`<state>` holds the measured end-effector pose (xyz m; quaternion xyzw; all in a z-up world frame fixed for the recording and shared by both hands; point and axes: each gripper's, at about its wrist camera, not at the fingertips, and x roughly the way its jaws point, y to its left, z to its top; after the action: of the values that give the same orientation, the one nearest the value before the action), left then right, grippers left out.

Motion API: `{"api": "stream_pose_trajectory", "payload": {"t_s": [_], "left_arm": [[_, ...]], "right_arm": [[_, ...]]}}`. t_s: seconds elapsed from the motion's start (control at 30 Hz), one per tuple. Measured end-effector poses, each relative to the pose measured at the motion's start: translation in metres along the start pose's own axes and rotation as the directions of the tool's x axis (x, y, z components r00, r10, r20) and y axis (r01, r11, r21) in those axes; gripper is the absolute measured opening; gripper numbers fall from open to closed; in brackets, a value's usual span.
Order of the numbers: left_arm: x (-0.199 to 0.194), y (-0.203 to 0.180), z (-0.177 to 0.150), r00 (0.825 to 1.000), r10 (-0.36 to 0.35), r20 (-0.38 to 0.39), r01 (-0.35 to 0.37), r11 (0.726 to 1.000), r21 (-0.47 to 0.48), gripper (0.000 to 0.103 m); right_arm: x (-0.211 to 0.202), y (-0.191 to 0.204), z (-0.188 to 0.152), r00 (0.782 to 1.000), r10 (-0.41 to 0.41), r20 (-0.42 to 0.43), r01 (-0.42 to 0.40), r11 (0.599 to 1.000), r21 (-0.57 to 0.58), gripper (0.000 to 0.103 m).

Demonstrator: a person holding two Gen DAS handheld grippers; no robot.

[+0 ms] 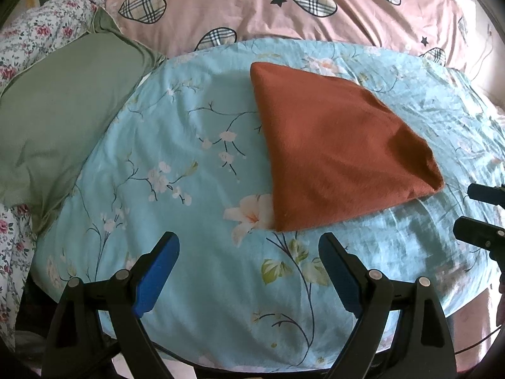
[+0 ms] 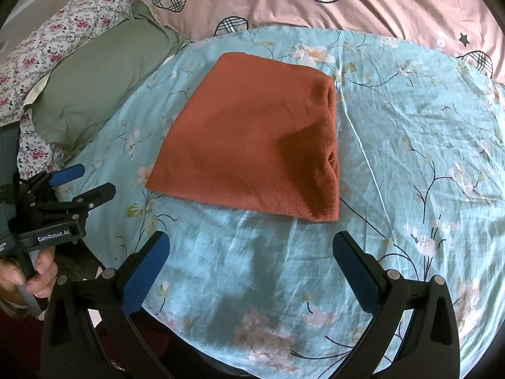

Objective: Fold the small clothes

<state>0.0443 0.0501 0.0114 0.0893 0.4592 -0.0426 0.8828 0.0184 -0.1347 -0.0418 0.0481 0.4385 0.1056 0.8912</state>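
Observation:
A rust-orange fleece garment [image 1: 337, 145] [image 2: 252, 145] lies folded into a flat block on the light blue floral sheet [image 1: 189, 145] [image 2: 410, 145]. Its layered open edge faces right in the right wrist view. My left gripper [image 1: 249, 246] hovers open just short of the garment's near corner, nothing between its blue pads. My right gripper [image 2: 252, 246] is open too, a little in front of the garment's near edge, touching nothing. In the left wrist view the right gripper's fingers [image 1: 483, 211] enter at the right edge. The left gripper [image 2: 85, 183], held by a hand [image 2: 28, 274], shows at the left of the right wrist view.
A green pillow [image 1: 60, 120] [image 2: 98, 85] lies left of the sheet. Behind it is a pink duvet [image 1: 284, 9] [image 2: 347, 3] with plaid hearts, and a rose-print quilt [image 1: 28, 41] [image 2: 56, 34] is bunched at far left. The sheet's near edge drops off below the grippers.

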Motion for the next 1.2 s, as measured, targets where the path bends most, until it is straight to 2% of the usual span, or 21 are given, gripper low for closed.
{"api": "stream_pose_trajectory", "payload": {"t_s": [1.2], "left_arm": [[-0.0011,-0.0029,0.0013,1.0,-0.012,0.004,0.012,1.0,0.006,0.091]], "right_arm": [[-0.0034,0.0041,-0.0002,1.0,-0.001,0.007,0.001,1.0,0.002,0.103]]}}
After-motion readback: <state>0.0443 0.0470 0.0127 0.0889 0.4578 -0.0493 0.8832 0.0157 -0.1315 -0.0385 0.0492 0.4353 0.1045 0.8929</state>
